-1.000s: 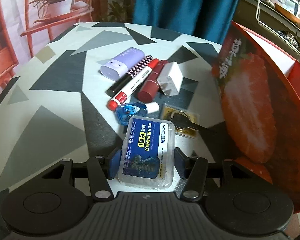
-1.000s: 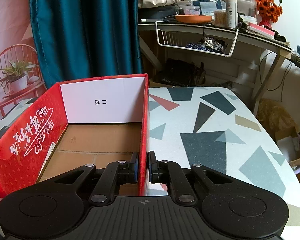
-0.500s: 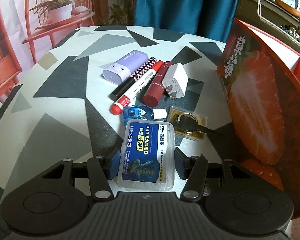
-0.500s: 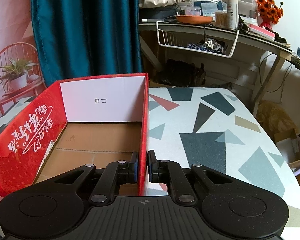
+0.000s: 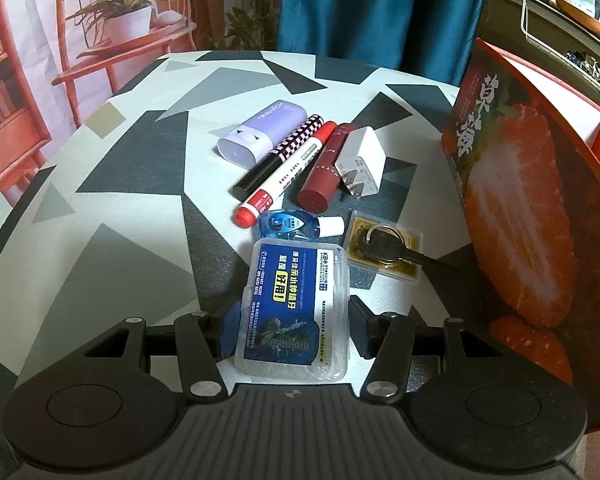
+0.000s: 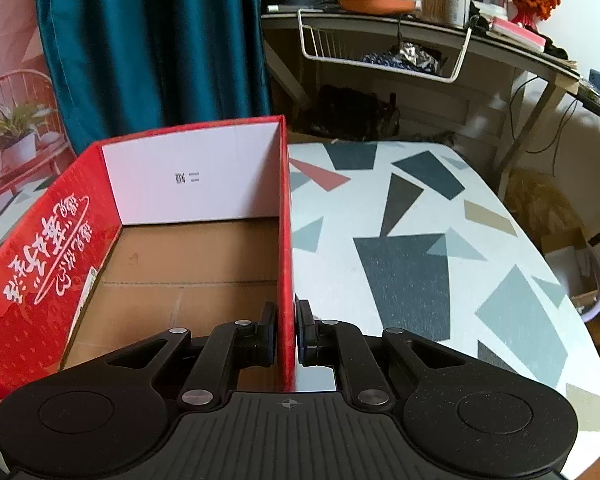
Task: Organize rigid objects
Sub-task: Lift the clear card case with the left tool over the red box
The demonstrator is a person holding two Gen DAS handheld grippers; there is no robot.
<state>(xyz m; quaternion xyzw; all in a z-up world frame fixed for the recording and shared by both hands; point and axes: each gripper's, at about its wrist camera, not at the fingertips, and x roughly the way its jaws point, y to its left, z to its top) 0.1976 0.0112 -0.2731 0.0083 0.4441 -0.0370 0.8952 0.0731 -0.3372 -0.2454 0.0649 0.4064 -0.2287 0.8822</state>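
In the left wrist view a clear plastic case with a blue label point(image 5: 294, 306) lies between the fingers of my left gripper point(image 5: 294, 330); the left pad touches it and the right pad stands a little off. Beyond it lie a blue correction tape point(image 5: 290, 224), a key on a gold card point(image 5: 386, 246), a red marker point(image 5: 286, 174), a checkered pen point(image 5: 278, 154), a dark red tube point(image 5: 328, 168), a white charger point(image 5: 360, 162) and a lilac case point(image 5: 262, 132). My right gripper point(image 6: 286, 334) is shut on the right wall of the red strawberry box point(image 6: 286, 240), which is empty inside.
The red box point(image 5: 540, 208) stands at the right of the items in the left wrist view. The patterned table point(image 6: 420, 248) extends to the right of the box. A blue curtain point(image 6: 152, 40) and a cluttered desk point(image 6: 420, 24) stand behind.
The left gripper has risen and tilted slightly with the clear case between its fingers; the items look farther. The right gripper still holds the box wall, which barely shifted.
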